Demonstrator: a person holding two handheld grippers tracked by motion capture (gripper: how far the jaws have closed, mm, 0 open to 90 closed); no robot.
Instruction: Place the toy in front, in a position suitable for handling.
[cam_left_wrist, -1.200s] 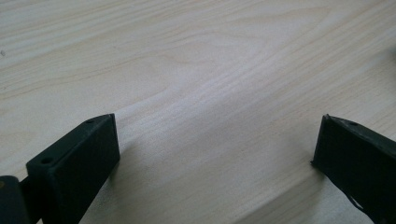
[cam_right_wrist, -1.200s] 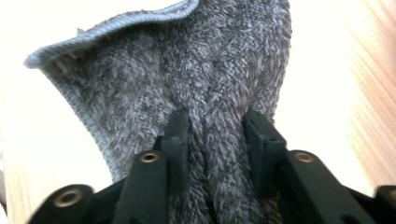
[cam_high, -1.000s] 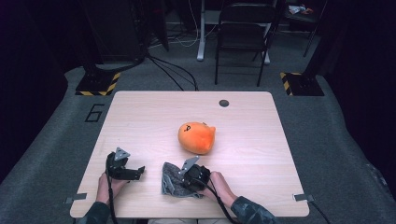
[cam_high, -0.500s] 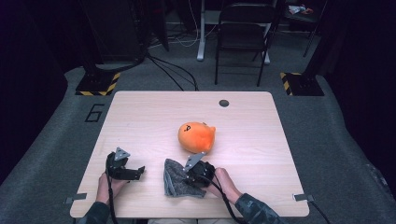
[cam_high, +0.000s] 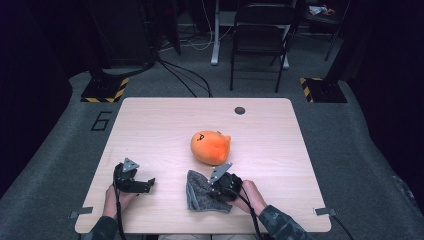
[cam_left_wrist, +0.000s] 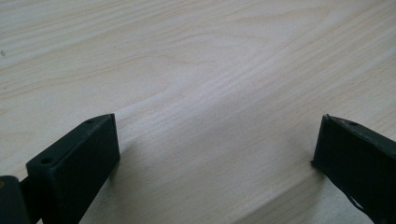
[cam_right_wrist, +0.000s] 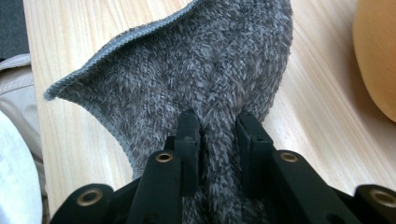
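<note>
A grey fluffy cloth (cam_high: 199, 193) lies crumpled near the front edge of the wooden table (cam_high: 280, 135). My right gripper (cam_high: 216, 186) is shut on a fold of the cloth (cam_right_wrist: 205, 79), its jaws pinching the pile between them (cam_right_wrist: 219, 154). An orange plush toy (cam_high: 210, 146) sits just behind the cloth, and its edge (cam_right_wrist: 376, 60) shows at the right of the right gripper view. My left gripper (cam_high: 142, 184) rests at the front left with its jaws wide apart (cam_left_wrist: 215, 154) over bare wood, holding nothing.
A small dark round cap (cam_high: 240, 110) sits in the table's far edge. A black chair (cam_high: 260, 35) and cables stand on the floor behind. The person's hands (cam_high: 252, 192) come in at the front edge.
My right gripper has shifted right and slightly back, dragging the grey cloth with it. The left gripper has stayed put.
</note>
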